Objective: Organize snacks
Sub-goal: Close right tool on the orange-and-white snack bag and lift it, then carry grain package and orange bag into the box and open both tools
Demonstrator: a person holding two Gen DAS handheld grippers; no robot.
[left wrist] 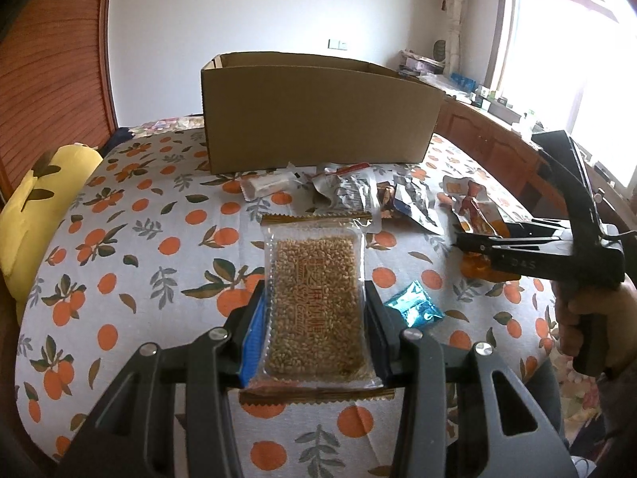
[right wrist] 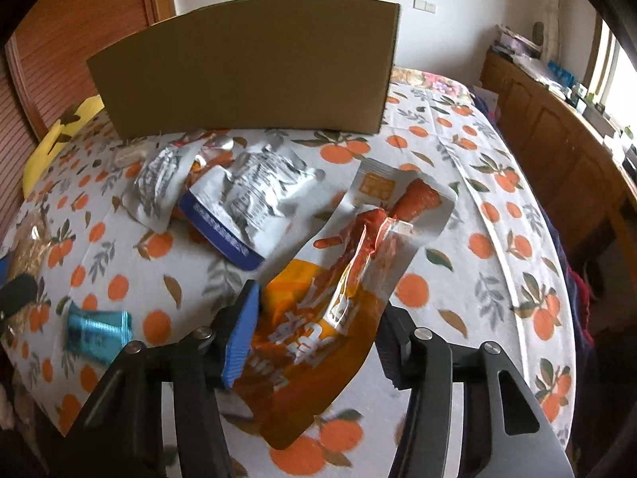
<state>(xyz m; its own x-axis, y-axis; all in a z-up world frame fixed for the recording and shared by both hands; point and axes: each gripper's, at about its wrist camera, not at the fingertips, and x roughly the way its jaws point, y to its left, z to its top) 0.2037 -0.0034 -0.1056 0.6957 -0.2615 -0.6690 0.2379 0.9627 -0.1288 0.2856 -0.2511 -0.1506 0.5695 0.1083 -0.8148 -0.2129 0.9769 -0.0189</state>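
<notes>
Left wrist view: the open top and inner wall of the cardboard box [left wrist: 318, 111] are being shown, along with the right gripper [left wrist: 473, 241] seen from the side and the hand [left wrist: 589, 318] wrapped round its handle at the right edge. A yellow cushion [left wrist: 43, 215] is being shown at the left edge of the bed.

Right wrist view: only the near outer wall of the cardboard box [right wrist: 247, 67] is being shown; its inside is hidden. The crumpled silver packets [right wrist: 239, 187] are being seen more plainly here, lying between the box and the gripper on the orange-print cloth [right wrist: 458, 207].

The grain bar packet [left wrist: 314, 298], clear with brown sealed ends, is being held lengthwise between the jaws of the left gripper [left wrist: 314, 302]; both pads are pressing against its long sides and it is pointing toward the box. A small teal packet [left wrist: 414, 308] is lying on the cloth just right of the jaw.

The orange packet [right wrist: 318, 318] is lying between the jaws of the right gripper [right wrist: 314, 318], which are standing fairly wide. The blue left pad is touching or nearly touching its edge; the right finger seems apart from it, so a firm grip cannot be told. The packet's twisted white and orange end is reaching forward beyond the fingertips.

The right gripper is being held low and roughly level over the cloth, pointing leftward in the left view.
</notes>
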